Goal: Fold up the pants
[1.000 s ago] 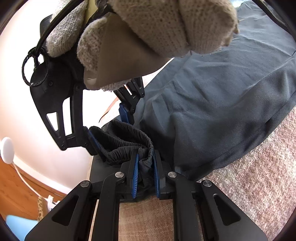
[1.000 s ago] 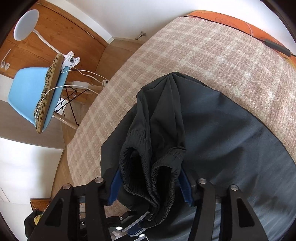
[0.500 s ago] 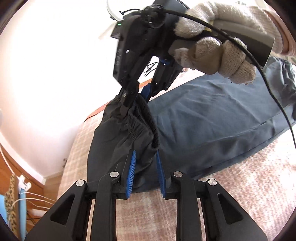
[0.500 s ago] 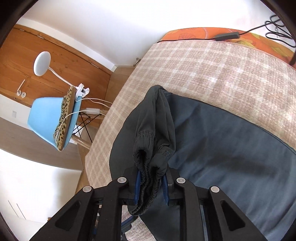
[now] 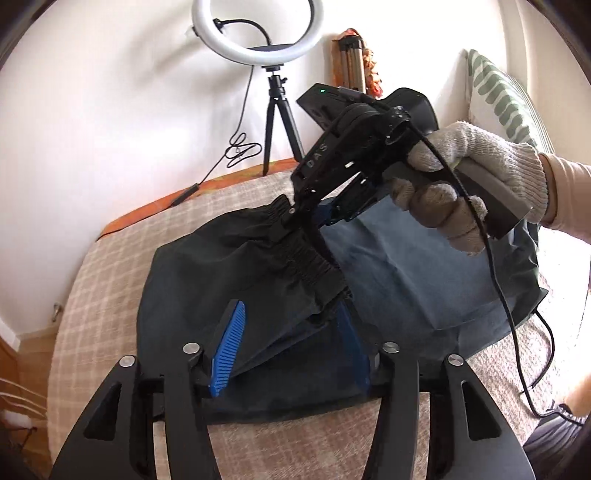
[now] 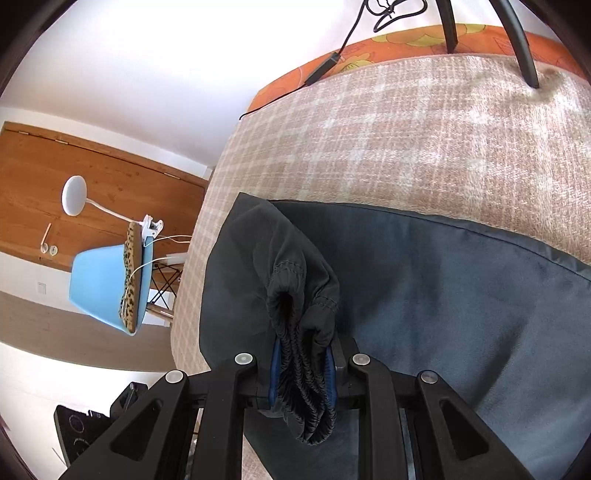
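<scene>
Now pants (image 6: 424,280) waistband pinched in right gripper (image 6: 302,373), L gripper (image 5: 291,350) wide.

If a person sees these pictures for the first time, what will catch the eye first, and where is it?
The dark pants spread over the checked blanket dominate both views. In the right wrist view the right tool clamps the bunched elastic waistband at the bottom centre. In the left wrist view the left tool gapes open, and a bright ring light stands behind.
</scene>
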Motion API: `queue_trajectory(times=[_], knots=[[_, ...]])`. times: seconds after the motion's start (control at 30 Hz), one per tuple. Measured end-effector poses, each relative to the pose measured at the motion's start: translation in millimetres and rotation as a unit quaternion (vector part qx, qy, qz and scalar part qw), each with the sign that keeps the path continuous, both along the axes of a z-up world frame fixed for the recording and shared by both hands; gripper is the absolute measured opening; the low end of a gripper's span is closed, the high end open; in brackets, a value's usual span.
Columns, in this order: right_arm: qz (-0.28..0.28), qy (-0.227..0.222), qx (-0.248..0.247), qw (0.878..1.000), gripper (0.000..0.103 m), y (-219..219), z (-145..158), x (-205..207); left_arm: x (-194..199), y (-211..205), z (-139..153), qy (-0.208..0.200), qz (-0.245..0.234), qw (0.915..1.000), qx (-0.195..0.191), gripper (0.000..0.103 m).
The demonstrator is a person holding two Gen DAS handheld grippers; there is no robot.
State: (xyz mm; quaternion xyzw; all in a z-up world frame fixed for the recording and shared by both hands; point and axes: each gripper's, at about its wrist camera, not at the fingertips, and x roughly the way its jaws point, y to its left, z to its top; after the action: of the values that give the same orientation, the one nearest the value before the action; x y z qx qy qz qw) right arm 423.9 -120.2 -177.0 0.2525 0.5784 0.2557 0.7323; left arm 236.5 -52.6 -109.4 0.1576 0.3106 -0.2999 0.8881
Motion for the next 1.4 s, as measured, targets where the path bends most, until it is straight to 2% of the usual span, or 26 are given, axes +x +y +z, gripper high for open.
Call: queue_trajectory(times=[0.17,0.3,0.33,0.37,0.4,0.47,0.57,0.63,0.73,0.9,1.0,1.1,1.27,1.4], knots=[[-0.004,0.006,0.010,1.000,0.026,-10,-11,3,7,-41,-12,0.008,-0.038,0.9976,0.057,0.054],[-0.001,0.002,0.007,1.000,0.046,-14,-13,1,24,-50,-31,0.022,-0.029,0.9961,0.080,0.054],[-0.002,0.002,0.011,1.000,0.052,-14,-12,0,27,-49,-36,0.025,-0.025,0.9960,0.083,0.054],[-0.001,0.000,0.017,1.000,0.055,-16,-12,-2,32,-47,-39,0.032,-0.023,0.9964,0.076,0.049],[-0.001,-0.003,0.018,1.000,0.059,-15,-11,-4,34,-43,-40,0.044,-0.025,0.9970,0.059,0.042],[0.001,-0.008,0.016,1.000,0.062,-12,-11,-8,38,-42,-42,0.056,-0.026,0.9974,0.036,0.039],[0.002,-0.022,-0.009,1.000,0.055,0,-11,-11,36,-40,-40,0.058,-0.027,0.9976,0.027,0.036],[0.009,-0.033,-0.031,0.999,0.025,9,-9,-12,34,-37,-39,0.061,-0.025,0.9976,0.023,0.036],[0.008,-0.040,-0.041,0.998,0.018,12,-5,-18,28,-27,-29,0.064,-0.020,0.9976,0.015,0.036],[-0.004,-0.051,-0.035,0.998,0.016,-6,18,-32,2,17,3,0.041,0.011,0.9990,-0.016,0.036],[-0.009,-0.050,-0.036,0.998,0.016,-25,34,-44,-6,42,17,0.014,0.041,0.9990,-0.005,0.036],[-0.014,-0.049,-0.053,0.997,0.016,-51,49,-61,-10,54,27,0.009,0.062,0.9980,-0.004,0.036],[-0.039,-0.047,-0.097,0.993,0.016,-104,71,-94,-9,42,35,-0.001,0.065,0.9979,0.000,0.036],[-0.070,-0.045,-0.115,0.990,0.016,-150,82,-123,-12,20,28,-0.002,0.047,0.9989,-0.001,0.036]])
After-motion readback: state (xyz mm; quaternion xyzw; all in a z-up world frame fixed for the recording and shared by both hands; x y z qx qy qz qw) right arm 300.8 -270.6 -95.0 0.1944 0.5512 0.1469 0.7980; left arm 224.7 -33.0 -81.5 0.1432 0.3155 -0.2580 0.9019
